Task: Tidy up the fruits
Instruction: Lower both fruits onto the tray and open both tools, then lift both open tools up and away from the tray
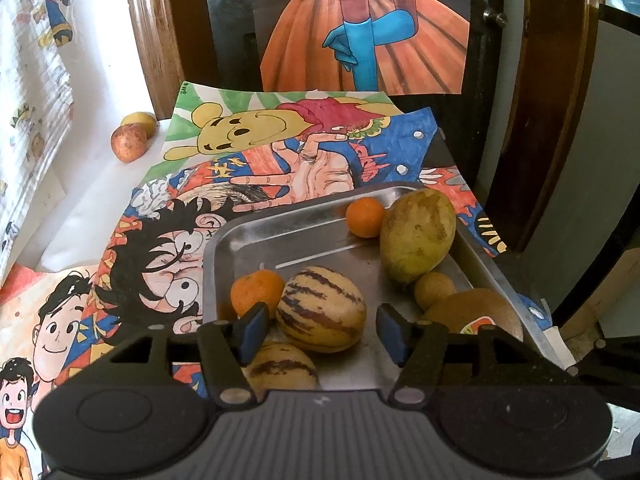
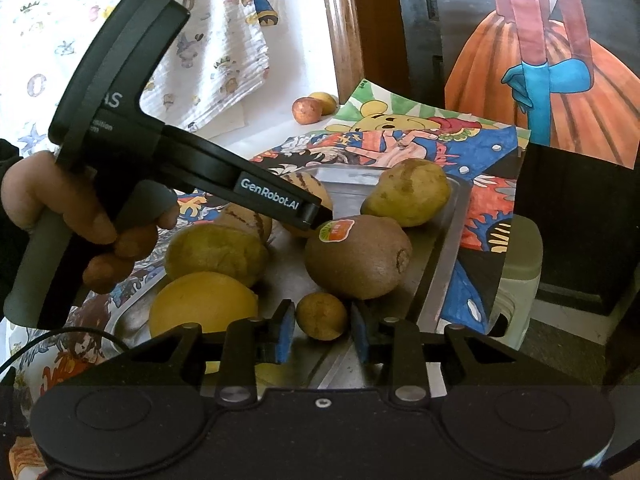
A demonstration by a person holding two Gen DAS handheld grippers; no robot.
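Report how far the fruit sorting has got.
Done: the metal tray already holds the mango, two oranges, striped melons and kiwi. In hand: nothing is gripped; the left gripper is open around a striped melon, and the right gripper is open around a small round yellow-brown fruit. Left: two fruits sit off the tray by the wall.

White table (image 1: pixel 92 200) under drawings (image 1: pixel 280 168), perhaps cloth-covered
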